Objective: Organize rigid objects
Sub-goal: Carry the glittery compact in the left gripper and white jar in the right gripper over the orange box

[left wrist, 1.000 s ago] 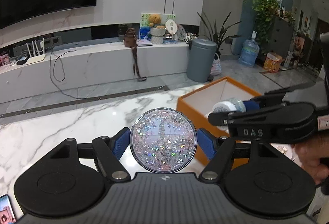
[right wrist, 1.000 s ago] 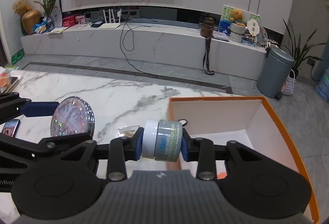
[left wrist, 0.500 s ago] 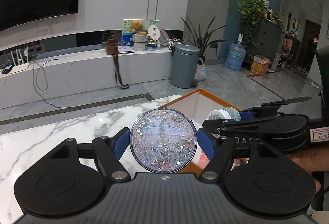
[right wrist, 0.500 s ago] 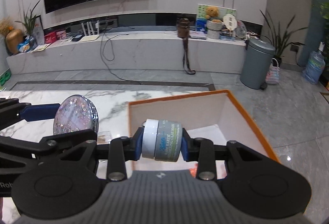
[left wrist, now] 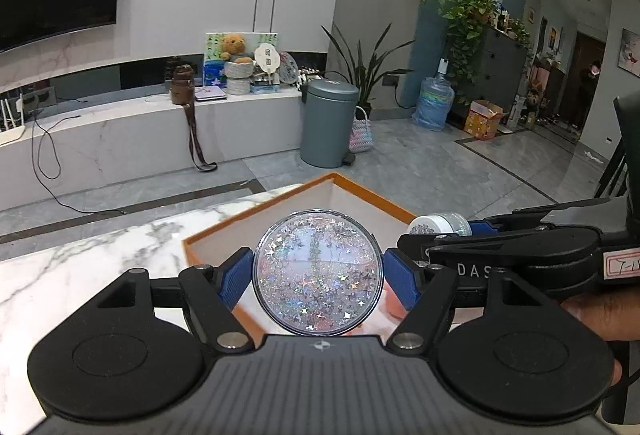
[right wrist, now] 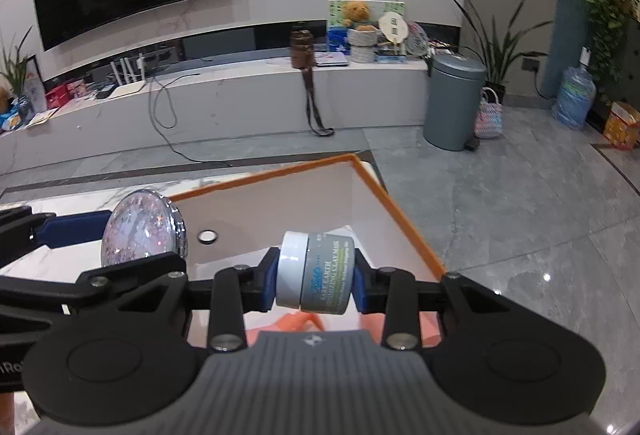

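My left gripper [left wrist: 318, 275] is shut on a round glitter disc [left wrist: 318, 273] with silver stars, held on edge over the near left part of an orange-rimmed white box [left wrist: 224, 227]. My right gripper [right wrist: 316, 277] is shut on a grey cream jar with a white lid [right wrist: 316, 273], held sideways above the inside of the box [right wrist: 400, 211]. The disc [right wrist: 140, 231] shows at the left in the right wrist view, and the jar [left wrist: 440, 224] at the right in the left wrist view. Something orange-pink [right wrist: 300, 323] lies in the box under the jar.
The box stands on a white marble table [left wrist: 80, 267] near its far edge. Beyond it are a grey tiled floor, a grey bin [left wrist: 328, 123] and a long marble TV bench [right wrist: 240, 99]. A small round hole [right wrist: 207, 235] marks the box's wall.
Both grippers have moved right and forward over the box with their objects still held. The disc has gone from over the table to over the box's near left part.
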`<state>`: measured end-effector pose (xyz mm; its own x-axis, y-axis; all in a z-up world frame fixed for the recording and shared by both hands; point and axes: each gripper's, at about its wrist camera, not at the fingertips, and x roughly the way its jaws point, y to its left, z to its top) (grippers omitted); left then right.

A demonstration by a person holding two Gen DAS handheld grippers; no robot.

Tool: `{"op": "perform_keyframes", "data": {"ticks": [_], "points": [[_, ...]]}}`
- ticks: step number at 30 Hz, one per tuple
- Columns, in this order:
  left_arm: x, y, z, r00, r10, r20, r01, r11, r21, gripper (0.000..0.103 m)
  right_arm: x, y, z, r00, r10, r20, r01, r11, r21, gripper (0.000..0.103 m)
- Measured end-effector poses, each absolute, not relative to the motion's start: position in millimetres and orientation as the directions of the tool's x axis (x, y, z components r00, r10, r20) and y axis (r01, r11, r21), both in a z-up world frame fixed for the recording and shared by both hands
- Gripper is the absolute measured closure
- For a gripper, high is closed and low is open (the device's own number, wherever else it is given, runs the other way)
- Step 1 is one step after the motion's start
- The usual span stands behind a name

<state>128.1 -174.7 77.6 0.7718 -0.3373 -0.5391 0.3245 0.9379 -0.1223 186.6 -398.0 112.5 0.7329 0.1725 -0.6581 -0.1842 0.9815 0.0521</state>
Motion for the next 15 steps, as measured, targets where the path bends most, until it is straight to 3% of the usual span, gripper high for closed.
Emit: {"op": "perform_keyframes", "data": {"ticks": [15], "points": [[158.2,-213.8,60.5,0.717,-0.338,-0.609,0.391,0.919,-0.049,0.021,207.8,-434.1,88.1,0.684,0.111,-0.721,-0.099,0.993,0.059,0.068]]}}
